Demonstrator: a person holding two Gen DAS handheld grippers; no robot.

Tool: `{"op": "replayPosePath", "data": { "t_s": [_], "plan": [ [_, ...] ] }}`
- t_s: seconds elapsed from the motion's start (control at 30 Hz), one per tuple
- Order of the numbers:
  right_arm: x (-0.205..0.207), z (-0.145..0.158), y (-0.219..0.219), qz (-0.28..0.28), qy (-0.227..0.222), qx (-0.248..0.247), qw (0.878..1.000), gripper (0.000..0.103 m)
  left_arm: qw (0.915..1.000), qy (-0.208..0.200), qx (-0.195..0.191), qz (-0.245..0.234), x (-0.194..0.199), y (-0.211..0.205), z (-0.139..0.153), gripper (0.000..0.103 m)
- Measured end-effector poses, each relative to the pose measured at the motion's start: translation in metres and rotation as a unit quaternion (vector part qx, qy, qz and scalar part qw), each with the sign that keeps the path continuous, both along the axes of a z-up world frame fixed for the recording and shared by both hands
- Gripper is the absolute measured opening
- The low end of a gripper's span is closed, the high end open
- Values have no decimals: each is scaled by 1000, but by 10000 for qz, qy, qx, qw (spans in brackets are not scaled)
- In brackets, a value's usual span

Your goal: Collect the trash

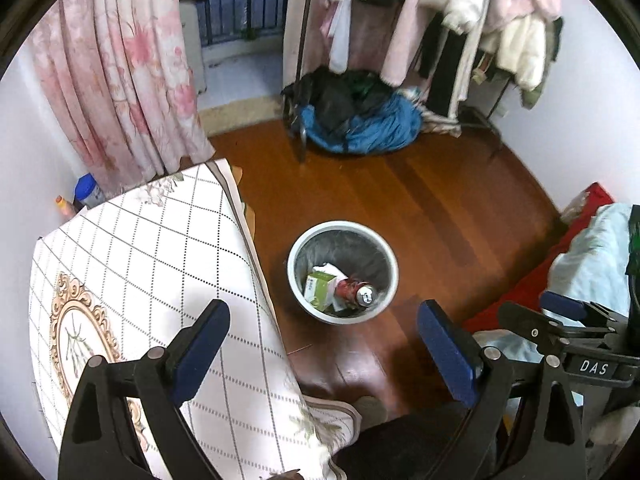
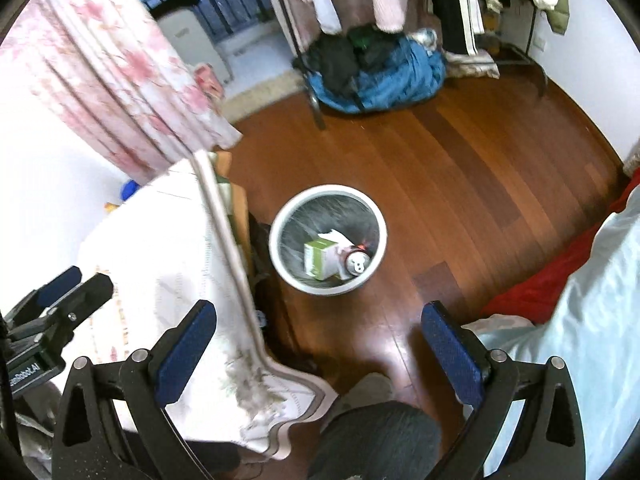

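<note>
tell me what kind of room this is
Most likely a bedroom in a home: a rack of hanging clothes, pink floral curtains by a balcony door, bedding at the right edge, and a waste bin on the wooden floor.

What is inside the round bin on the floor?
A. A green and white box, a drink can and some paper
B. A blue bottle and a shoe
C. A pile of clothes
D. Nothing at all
A: the bin on the wooden floor holds a green and white box, a drink can lying beside it and some white paper.
</note>
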State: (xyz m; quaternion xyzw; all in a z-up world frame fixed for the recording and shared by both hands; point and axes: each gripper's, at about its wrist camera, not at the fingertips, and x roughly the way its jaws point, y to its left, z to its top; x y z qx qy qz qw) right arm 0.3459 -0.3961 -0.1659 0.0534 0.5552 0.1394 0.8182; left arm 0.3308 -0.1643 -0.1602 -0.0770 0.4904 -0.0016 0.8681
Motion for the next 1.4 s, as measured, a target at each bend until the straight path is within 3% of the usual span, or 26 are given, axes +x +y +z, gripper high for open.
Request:
{"op": "replayPosePath", "data": {
  "t_s": [0.3, 0.77, 1.27, 1.33, 1.4],
  "plan": [
    [-74, 73, 1, 230, -499, 380, 9978, 103, 9978, -567, -319, -155, -66, 9, 59, 96],
    [-139, 143, 5, 566, -946, 682, 9916, 103, 9922, -1077, -587, -241, -129, 23, 108, 96],
    [-141, 162, 7, 715, -1007, 698, 9899, 103, 9905, -1201, -617, -242, -139, 25, 121, 96],
    [-140, 163, 8, 741, -1014, 681, 9897, 103, 9907, -1192, -620, -236, -139, 25, 121, 103],
    [-140, 164, 9, 763, -1020, 688, 9895, 103, 9903, -1214, -636, -245, -140, 26, 122, 103]
  ]
}}
